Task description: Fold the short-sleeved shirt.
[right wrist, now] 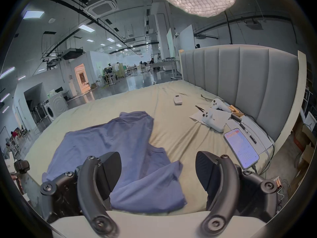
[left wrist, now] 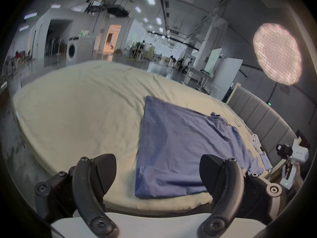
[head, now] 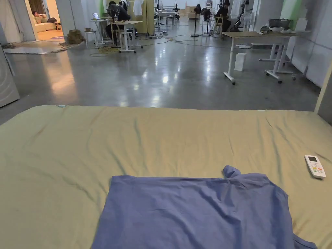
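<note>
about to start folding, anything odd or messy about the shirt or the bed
The blue shirt lies rumpled, not flat: one sleeve lies crumpled at the near edge. A remote and a phone lie loose on the bed sheet, apart from the shirt.

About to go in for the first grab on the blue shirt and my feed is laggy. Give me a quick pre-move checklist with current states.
1. Left gripper open with nothing between its jaws: ok.
2. Right gripper open with nothing between its jaws: ok.
3. Blue shirt lying on the bed within view: ok.
4. Shirt spread flat for folding: not ok; the near sleeve end is rumpled and creased in the right gripper view.
5. Remote control apart from the shirt: ok.
6. Phone and white controllers by the headboard apart from the shirt: ok.
</note>
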A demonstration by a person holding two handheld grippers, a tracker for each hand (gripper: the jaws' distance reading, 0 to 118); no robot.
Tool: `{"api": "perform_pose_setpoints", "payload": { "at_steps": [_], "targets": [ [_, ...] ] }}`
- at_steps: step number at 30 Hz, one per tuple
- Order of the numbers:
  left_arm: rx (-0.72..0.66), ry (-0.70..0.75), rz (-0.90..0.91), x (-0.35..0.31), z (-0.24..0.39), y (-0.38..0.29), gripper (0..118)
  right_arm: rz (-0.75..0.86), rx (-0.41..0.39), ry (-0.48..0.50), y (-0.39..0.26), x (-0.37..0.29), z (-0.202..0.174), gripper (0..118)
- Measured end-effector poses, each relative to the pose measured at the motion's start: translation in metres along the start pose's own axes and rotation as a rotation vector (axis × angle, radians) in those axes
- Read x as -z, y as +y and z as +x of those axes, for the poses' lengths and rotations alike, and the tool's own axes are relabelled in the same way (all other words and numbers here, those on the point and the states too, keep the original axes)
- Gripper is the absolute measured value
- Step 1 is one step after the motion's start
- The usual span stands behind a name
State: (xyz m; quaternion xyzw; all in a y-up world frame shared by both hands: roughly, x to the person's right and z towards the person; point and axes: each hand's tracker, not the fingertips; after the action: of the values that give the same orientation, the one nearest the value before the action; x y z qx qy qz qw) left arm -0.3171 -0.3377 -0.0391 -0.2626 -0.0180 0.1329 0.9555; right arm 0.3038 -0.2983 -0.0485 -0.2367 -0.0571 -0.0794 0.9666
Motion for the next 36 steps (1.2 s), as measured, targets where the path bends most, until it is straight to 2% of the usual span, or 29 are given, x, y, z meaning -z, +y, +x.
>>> {"api": "perform_pose_setpoints", "payload": {
  "at_steps": [3,6,9,11,12,13,14,15,16,17,18,19,23,33,36],
  "targets": [
    [0.107,0.005,0.079,-0.028,0.028,0.014,100,0.031,-0.039,0.05,-0.003,-0.023,-0.021,92],
    [0.204,-0.025,0.186,-0.056,0.061,0.026,99,0.099,-0.121,0.07,-0.006,-0.043,-0.048,92],
    [0.267,-0.011,0.257,-0.075,0.09,0.032,98,0.157,-0.149,0.099,-0.003,-0.058,-0.069,92],
    [0.289,0.011,0.299,-0.083,0.107,0.033,94,0.206,-0.172,0.136,-0.001,-0.07,-0.081,80],
    [0.295,0.001,0.305,-0.087,0.113,0.034,87,0.234,-0.191,0.142,0.002,-0.075,-0.087,69],
    [0.3,-0.003,0.314,-0.092,0.117,0.035,74,0.234,-0.203,0.146,0.002,-0.078,-0.092,53],
    [0.303,-0.002,0.326,-0.097,0.122,0.035,59,0.247,-0.221,0.149,0.003,-0.082,-0.098,43],
    [0.303,-0.005,0.337,-0.098,0.124,0.035,41,0.26,-0.234,0.153,0.003,-0.086,-0.101,35],
    [0.3,-0.009,0.346,-0.101,0.125,0.035,15,0.281,-0.264,0.171,0.007,-0.088,-0.105,26],
    [0.293,-0.012,0.354,-0.103,0.127,0.034,7,0.259,-0.247,0.181,0.008,-0.089,-0.106,19],
    [0.282,-0.015,0.358,-0.105,0.127,0.034,6,0.178,-0.168,0.226,0.003,-0.087,-0.106,9],
    [0.277,-0.032,0.339,-0.103,0.126,0.035,0,0.179,-0.157,0.235,0.001,-0.087,-0.106,0],
    [0.297,-0.026,0.304,-0.107,0.125,0.03,0,0.203,-0.193,0.197,-0.005,-0.09,-0.11,0],
    [0.301,-0.04,0.29,-0.109,0.115,0.033,0,0.215,-0.199,0.2,-0.002,-0.093,-0.109,0],
    [0.294,0.146,0.289,-0.103,0.097,0.038,0,0.21,-0.19,0.201,-0.004,-0.094,-0.105,0]
  ]
}}
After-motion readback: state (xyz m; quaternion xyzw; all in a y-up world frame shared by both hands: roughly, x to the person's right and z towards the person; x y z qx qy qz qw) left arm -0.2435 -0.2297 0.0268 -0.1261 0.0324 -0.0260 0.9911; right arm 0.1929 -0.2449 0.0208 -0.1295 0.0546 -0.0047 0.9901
